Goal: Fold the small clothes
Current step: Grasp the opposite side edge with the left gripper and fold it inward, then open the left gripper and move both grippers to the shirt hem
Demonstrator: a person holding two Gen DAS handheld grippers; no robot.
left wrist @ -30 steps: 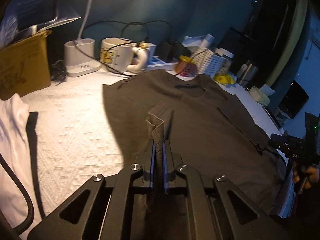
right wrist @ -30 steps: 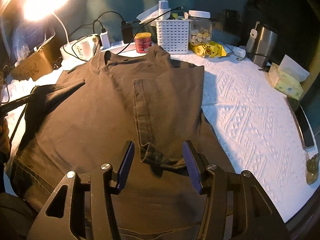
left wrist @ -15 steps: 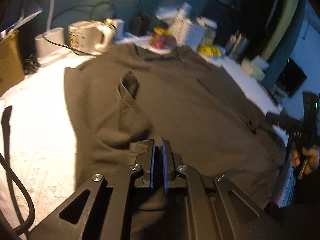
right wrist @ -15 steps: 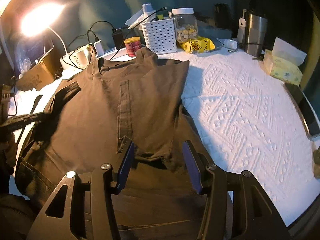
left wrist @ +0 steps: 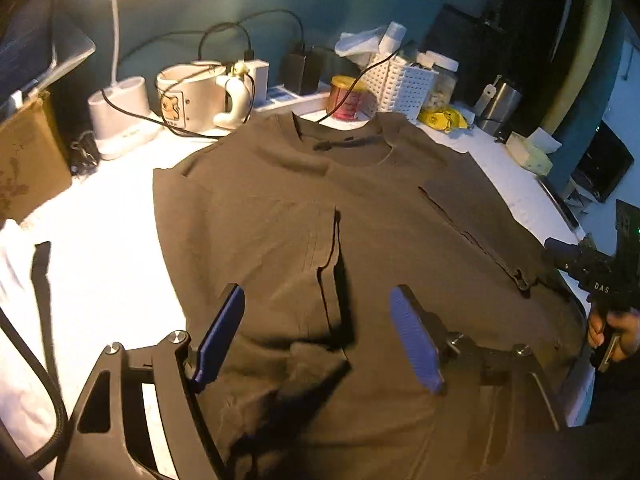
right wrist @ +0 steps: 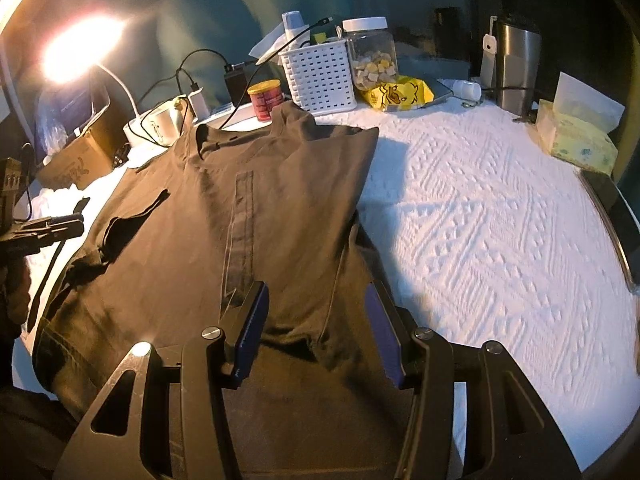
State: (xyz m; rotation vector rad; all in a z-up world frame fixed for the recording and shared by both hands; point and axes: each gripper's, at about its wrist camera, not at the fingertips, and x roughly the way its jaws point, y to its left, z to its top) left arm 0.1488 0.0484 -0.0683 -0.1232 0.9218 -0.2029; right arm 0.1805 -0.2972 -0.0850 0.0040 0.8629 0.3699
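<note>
**Both sleeves folded in, both grippers empty above the T-shirt**

A dark olive T-shirt [left wrist: 400, 216] lies flat on the white textured cover [right wrist: 500, 240] of the table, collar toward the clutter at the back edge. Both sides appear folded inward: the left sleeve flap [left wrist: 280, 248] lies over the chest with its hem running down the middle, and the right sleeve flap [right wrist: 304, 208] does the same on the other side.

The left gripper [left wrist: 320, 336] hovers above the lower part of the shirt with its blue fingers [left wrist: 220, 332] spread wide, holding nothing. The right gripper [right wrist: 316, 332] hovers over the lower end of its flap, fingers likewise spread and empty, with the rumpled cloth edge lying between and below them.

The likely next step is to take the hem and fold it up toward the collar. Risks from here:

- The lower end of the left flap is bunched and shadowed; a pinch there may catch only the top layer, so the flap lifts and unfolds.
- The shirt hangs slightly over the near table edge, so a one-sided pull could drag it askew.
- The collar lies just beside the red can [right wrist: 266, 100] and under a black cable [left wrist: 344, 92]; folding too far forward could snag the cable or nudge the can.
</note>
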